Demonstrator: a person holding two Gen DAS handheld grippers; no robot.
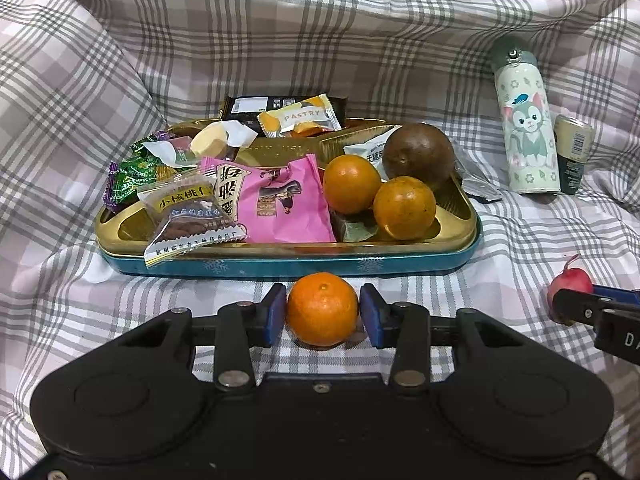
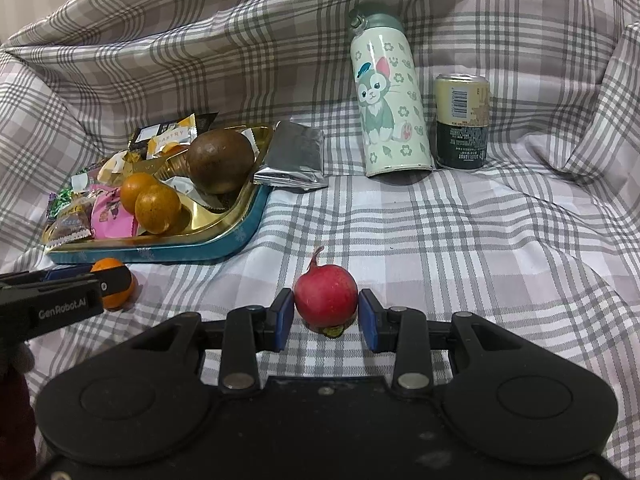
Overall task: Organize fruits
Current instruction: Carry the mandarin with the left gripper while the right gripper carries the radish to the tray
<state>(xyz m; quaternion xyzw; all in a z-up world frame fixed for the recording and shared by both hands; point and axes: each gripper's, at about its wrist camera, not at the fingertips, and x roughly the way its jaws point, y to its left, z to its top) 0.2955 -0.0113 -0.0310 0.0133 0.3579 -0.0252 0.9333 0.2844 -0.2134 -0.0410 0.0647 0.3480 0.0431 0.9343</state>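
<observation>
Left gripper (image 1: 322, 312) low over the plaid cloth (image 1: 520, 240), blue pads (image 1: 274, 312) spread to either side of a mandarin (image 1: 322, 309); left pad at the peel, right pad with a sliver of gap, so released, not clamped. Mandarin resting on the cloth just in front of the tin (image 1: 288, 265), near its front wall's midpoint.

Right gripper (image 2: 326, 314) likewise down at cloth level, right of the tin and nearer than it. Pads (image 2: 285, 316) flanking a red radish (image 2: 326, 298), root tip up; left pad about touching, right pad narrowly apart. Released as well. Radish sitting on the cloth, well apart from the tin's right corner.

Inside the tin, right end: two oranges (image 1: 352, 184) touching each other, a larger brown fruit (image 1: 418, 156) right behind them against the far right rim. Left and middle of the tin: heaped snack packets, with a pink packet (image 1: 276, 200) touching the oranges' left side, a walnut packet (image 1: 188, 216) hanging over the front rim, green candies (image 1: 132, 176) at the left edge, a pastry packet (image 1: 298, 120) at the back.

Right of the tin, against its rim: a silver pouch (image 2: 296, 156). Farther right and behind: a cat bottle (image 2: 386, 100) leaning slightly, a can (image 2: 462, 120) just beside it.
</observation>
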